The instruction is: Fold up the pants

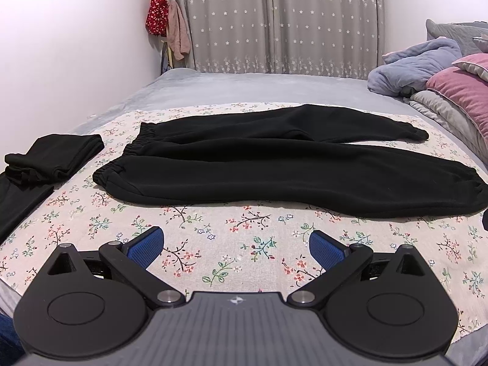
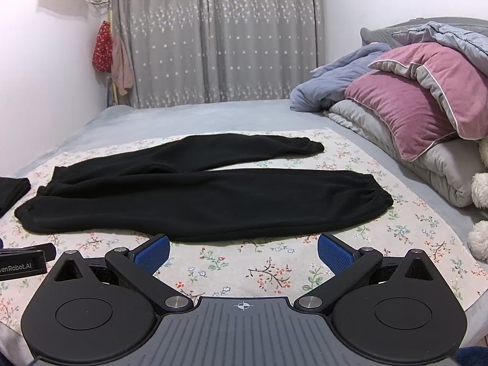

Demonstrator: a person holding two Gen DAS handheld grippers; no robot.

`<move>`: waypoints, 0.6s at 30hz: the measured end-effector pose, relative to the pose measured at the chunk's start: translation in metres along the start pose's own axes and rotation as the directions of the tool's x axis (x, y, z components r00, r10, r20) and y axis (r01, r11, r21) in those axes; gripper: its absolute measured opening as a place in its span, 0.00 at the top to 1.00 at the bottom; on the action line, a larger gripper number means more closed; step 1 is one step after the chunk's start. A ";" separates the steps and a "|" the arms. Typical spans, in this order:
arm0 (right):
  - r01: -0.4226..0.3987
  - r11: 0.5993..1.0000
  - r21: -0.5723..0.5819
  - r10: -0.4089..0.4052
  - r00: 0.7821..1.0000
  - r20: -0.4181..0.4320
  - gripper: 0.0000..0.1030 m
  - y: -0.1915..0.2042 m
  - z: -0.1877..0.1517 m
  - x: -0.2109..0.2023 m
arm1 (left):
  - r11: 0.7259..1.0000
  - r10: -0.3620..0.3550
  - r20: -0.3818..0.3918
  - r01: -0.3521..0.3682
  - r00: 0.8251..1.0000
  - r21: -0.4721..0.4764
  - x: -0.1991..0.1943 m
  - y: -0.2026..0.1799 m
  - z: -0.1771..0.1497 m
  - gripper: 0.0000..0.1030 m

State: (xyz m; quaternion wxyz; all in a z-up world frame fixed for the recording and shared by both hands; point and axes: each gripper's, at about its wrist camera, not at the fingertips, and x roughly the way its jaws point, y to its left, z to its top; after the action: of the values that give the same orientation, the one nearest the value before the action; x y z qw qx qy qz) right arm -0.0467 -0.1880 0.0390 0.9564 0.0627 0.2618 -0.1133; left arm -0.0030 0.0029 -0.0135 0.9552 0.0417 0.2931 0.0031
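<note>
Black sweatpants (image 1: 259,167) lie flat on the floral cloth (image 1: 213,238), waistband to the left and both cuffed legs spread to the right. They also show in the right wrist view (image 2: 189,195). My left gripper (image 1: 236,245) is open and empty, hovering over the cloth just in front of the near leg, toward the waist end. My right gripper (image 2: 244,251) is open and empty, in front of the near leg toward the cuff end. Part of the left gripper (image 2: 24,259) shows at the left edge of the right wrist view.
Folded black garments (image 1: 52,158) lie at the left of the cloth. Pink and grey pillows (image 2: 427,116) and a blue blanket (image 2: 332,85) pile up at the right. A white plush toy (image 2: 482,213) sits by the right edge. Grey curtains (image 1: 274,21) hang behind the bed.
</note>
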 end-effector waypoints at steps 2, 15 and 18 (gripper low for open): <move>0.002 1.000 0.001 -0.002 1.000 0.000 0.00 0.000 0.000 0.000 | 1.000 0.002 0.000 -0.002 1.000 -0.002 0.000 0.001 0.000 0.00; 0.003 1.000 0.005 -0.003 1.000 0.001 0.00 -0.005 0.000 0.000 | 1.000 0.005 -0.001 -0.005 1.000 -0.005 0.000 0.003 0.001 0.00; 0.005 1.000 0.002 -0.005 1.000 -0.001 0.00 -0.003 -0.001 -0.001 | 1.000 0.006 -0.001 -0.006 1.000 -0.006 0.000 0.003 0.001 0.00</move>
State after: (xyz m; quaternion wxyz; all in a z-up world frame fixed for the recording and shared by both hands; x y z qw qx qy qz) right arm -0.0485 -0.1905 0.0388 0.9559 0.0631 0.2621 -0.1162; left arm -0.0024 0.0060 -0.0119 0.9551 0.0399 0.2935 0.0069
